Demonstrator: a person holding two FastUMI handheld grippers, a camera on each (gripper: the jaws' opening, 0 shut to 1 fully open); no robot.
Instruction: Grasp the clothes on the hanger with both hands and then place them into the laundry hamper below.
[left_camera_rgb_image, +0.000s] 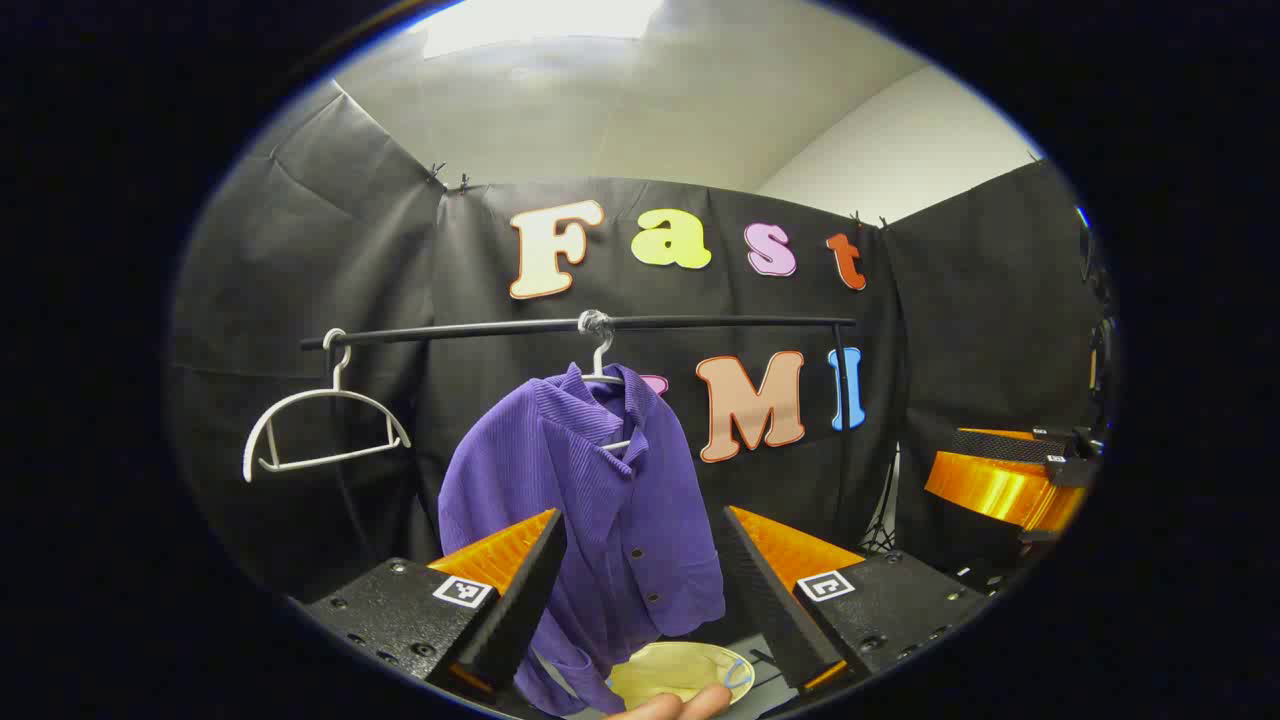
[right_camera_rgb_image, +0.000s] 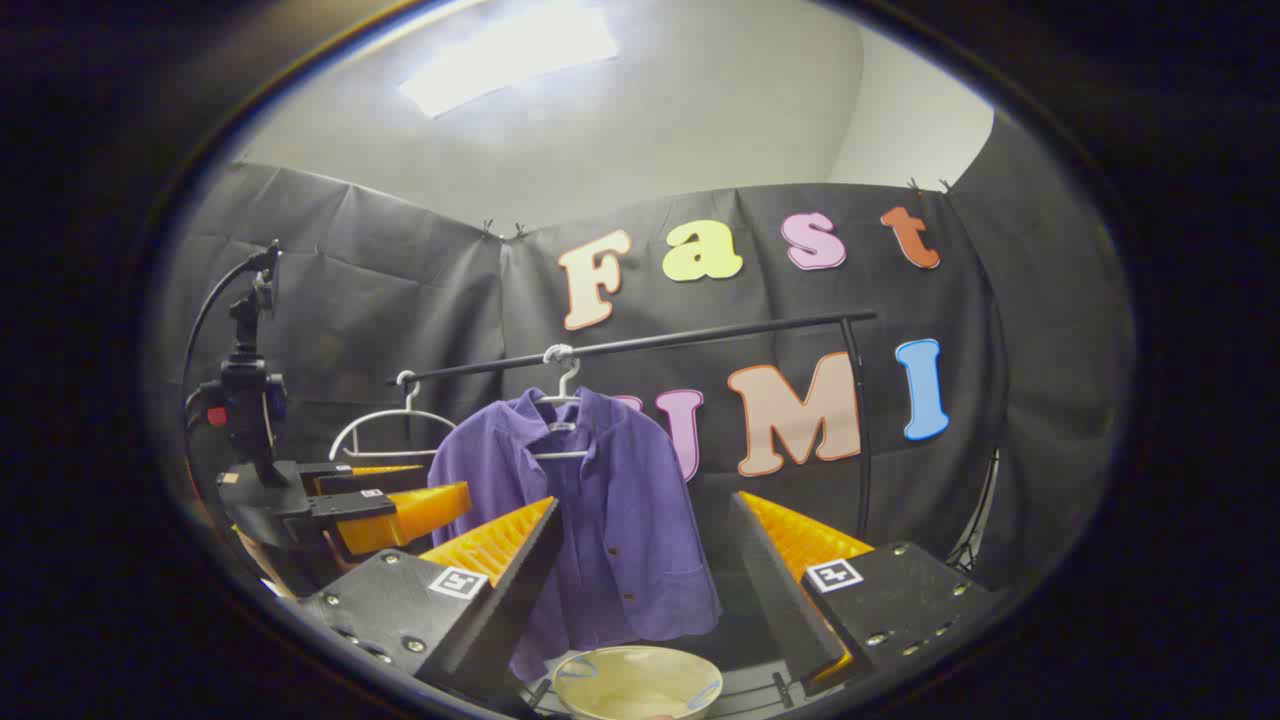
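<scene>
Purple shirt (left_camera_rgb_image: 590, 500) hangs on a hanger (left_camera_rgb_image: 603, 375) from the rail (left_camera_rgb_image: 580, 326), straight ahead of both grippers, long axis vertical, hem dropping toward the pale hamper (left_camera_rgb_image: 680, 672) below. We see the left gripper (left_camera_rgb_image: 640, 560) w/ jaws spread wide, holding nothing, shirt framed between its fingers but still apart from them. Right gripper (right_camera_rgb_image: 645, 550) likewise wide open & empty, shirt ahead and a bit left of centre. We judge left is nearer, since the shirt looks larger there. An empty hanger (left_camera_rgb_image: 325, 425) sits further along the rail. Next move, we reckon: both go forward to the shirt's shoulders
</scene>
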